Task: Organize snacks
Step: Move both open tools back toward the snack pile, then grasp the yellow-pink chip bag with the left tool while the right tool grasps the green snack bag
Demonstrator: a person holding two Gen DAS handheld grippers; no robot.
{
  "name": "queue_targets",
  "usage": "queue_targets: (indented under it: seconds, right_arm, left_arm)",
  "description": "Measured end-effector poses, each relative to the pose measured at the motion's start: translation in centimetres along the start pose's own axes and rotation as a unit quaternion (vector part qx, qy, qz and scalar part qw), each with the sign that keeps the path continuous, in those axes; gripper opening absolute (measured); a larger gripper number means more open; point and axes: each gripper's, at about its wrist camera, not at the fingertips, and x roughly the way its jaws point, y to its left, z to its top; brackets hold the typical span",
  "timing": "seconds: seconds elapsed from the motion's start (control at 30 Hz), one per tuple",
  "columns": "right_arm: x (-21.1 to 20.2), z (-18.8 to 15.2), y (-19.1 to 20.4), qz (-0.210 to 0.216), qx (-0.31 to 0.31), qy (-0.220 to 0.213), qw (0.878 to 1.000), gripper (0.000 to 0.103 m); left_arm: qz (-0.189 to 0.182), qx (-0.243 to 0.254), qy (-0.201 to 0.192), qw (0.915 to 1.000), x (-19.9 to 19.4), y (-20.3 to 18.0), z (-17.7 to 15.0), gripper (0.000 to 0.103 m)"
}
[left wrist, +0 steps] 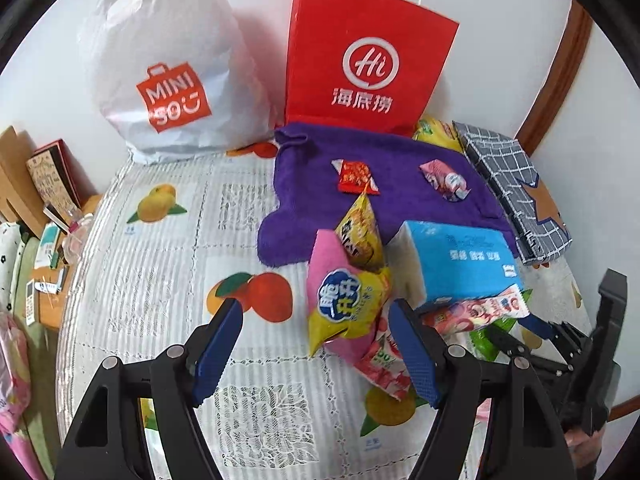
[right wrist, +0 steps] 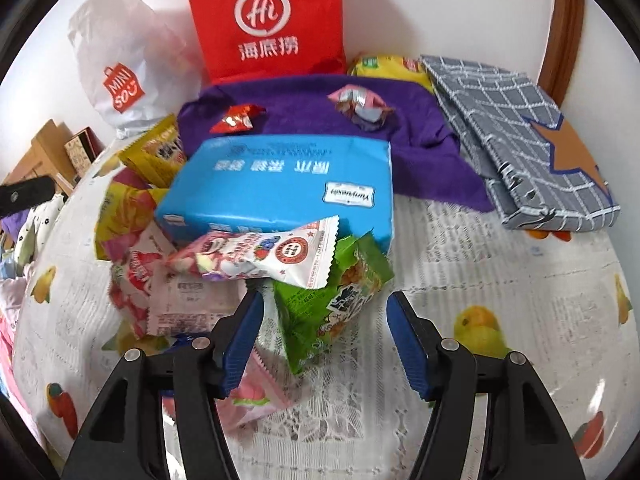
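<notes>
A heap of snack packets lies on a fruit-print tablecloth point(left wrist: 168, 280). In the left wrist view my left gripper point(left wrist: 316, 344) is open, its fingers on either side of a pink and yellow packet point(left wrist: 344, 308); a yellow packet point(left wrist: 360, 232) leans behind it. In the right wrist view my right gripper point(right wrist: 325, 332) is open around a green packet point(right wrist: 332, 300), just short of it. A white and pink packet point(right wrist: 260, 256) lies on top of the green one, against a blue tissue pack point(right wrist: 280, 180). A red candy point(right wrist: 236, 118) and a pink candy point(right wrist: 360, 104) lie on a purple cloth point(right wrist: 304, 96).
A red paper bag point(left wrist: 360, 56) and a white Miniso bag point(left wrist: 160, 72) stand against the wall at the back. A folded grey checked fabric box point(left wrist: 516, 184) lies at the right. A yellow pack point(right wrist: 384, 64) sits behind the cloth. Clutter lies off the table's left edge.
</notes>
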Motion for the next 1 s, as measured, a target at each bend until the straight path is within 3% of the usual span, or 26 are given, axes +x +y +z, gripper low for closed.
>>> queue_targets:
  seconds: [0.27,0.43,0.57,0.77,0.83,0.87,0.9,1.0]
  right_arm:
    - [2.7,0.2,0.3,0.002,0.007,0.012,1.0,0.06]
    - [1.9,0.0,-0.7,0.005,0.009,0.002,1.0,0.058]
    - [0.8,-0.2,-2.3,-0.01,0.017,-0.008,1.0,0.058]
    - [-0.3,-0.6,-5.0,-0.034,0.033,-0.015,0.999,0.058]
    - [-0.5,-0.6,-5.6,-0.036,0.038,-0.015,0.998,0.058]
    - [-0.6,-0.5,-5.8,-0.037,0.041,-0.016,0.998,0.058]
    - [-0.6,-0.5,-6.0,-0.038,0.045,-0.018,0.998,0.058]
    - [-0.7,-0.2,-6.2,-0.035,0.049,-0.021,0.998,0.058]
  left_arm:
    - [-0.023,-0.002,0.019,0.9996,2.2,0.6,0.0,0.074]
    - [-0.029,0.015,0.024,0.9992,3.4,-0.7,0.2,0.074]
    - [-0.01,0.035,0.04,0.9985,5.5,-1.9,0.3,0.08]
    - [-0.019,0.028,0.064,0.9974,7.8,-2.3,0.3,0.079]
    - [-0.016,0.027,0.062,0.9976,7.9,-2.5,0.4,0.078]
    - [-0.017,0.026,0.061,0.9977,8.0,-2.4,0.4,0.073]
    - [-0.022,0.023,0.063,0.9975,8.1,-2.3,0.5,0.06]
    - [-0.034,0.012,0.069,0.997,8.0,-2.0,0.7,0.053]
